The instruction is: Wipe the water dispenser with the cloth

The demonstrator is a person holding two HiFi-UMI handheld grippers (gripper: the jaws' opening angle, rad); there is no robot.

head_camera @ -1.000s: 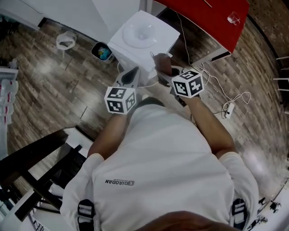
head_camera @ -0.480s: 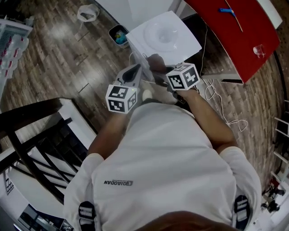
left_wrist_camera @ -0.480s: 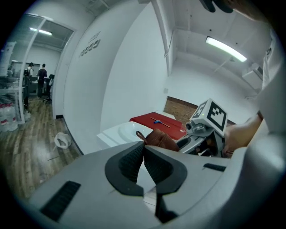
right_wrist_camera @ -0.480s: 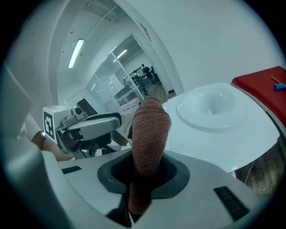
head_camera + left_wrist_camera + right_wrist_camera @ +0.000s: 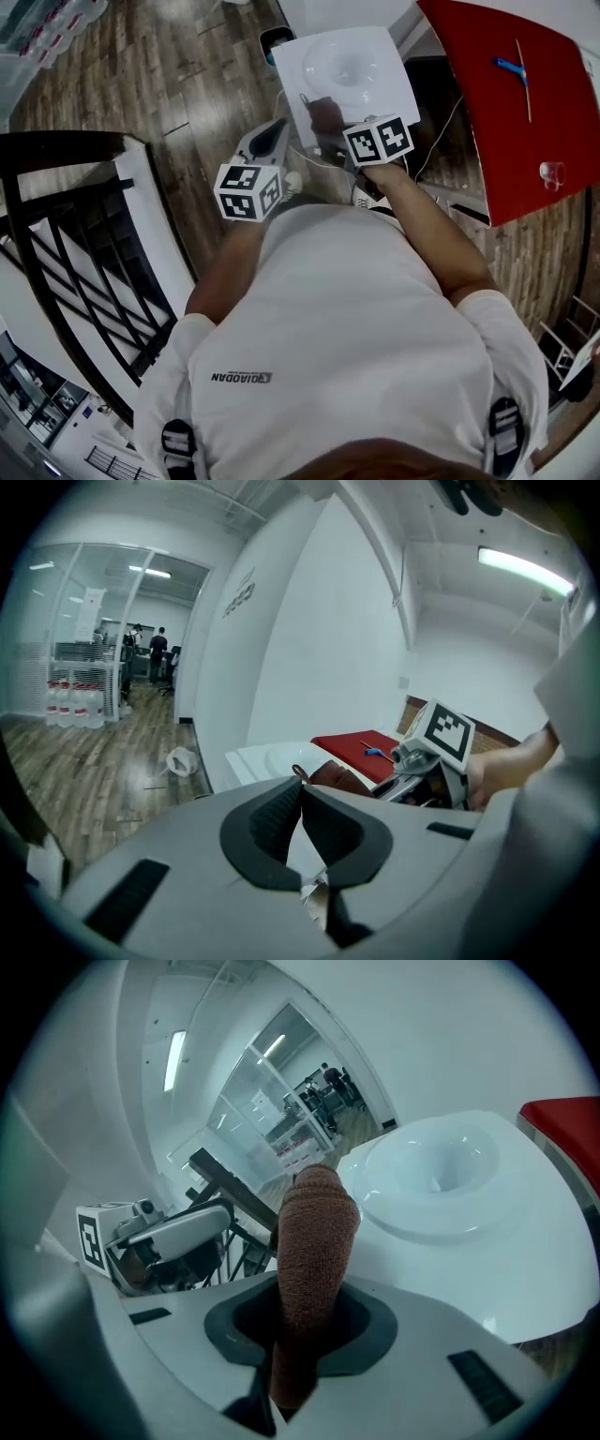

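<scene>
At the far left, the black stair railing (image 5: 70,239) is well clear of your work. Your left gripper (image 5: 300,791) hangs next to it. Its pads are drawn together with only a sliver of gap and nothing between them, and they are aimed toward the dispenser from the near left.

Your right gripper (image 5: 309,1324) is clamped on the brown terry cloth (image 5: 317,1232). The cloth stands up out of the jaws as a rolled wad, with a short tail below them. In the head view its free end lies at the near edge of the white water dispenser (image 5: 349,67). I cannot tell whether it is pressing on the plastic or just above it.

The cloth should handle as soft and light, and it will likely fold over when you lean on it. The low grip you have, with a fat wad projecting, looks right. If it slumps, retake it closer to the working end.

The dispenser's top is smooth, hard plastic with a round bottle well (image 5: 433,1171) and no bottle seated. It is probably light enough to shift under a firm push, so the idle left gripper could brace its side. The wipe looks barely begun. Past it to the right stands the red table (image 5: 506,103), which you will not need.
</scene>
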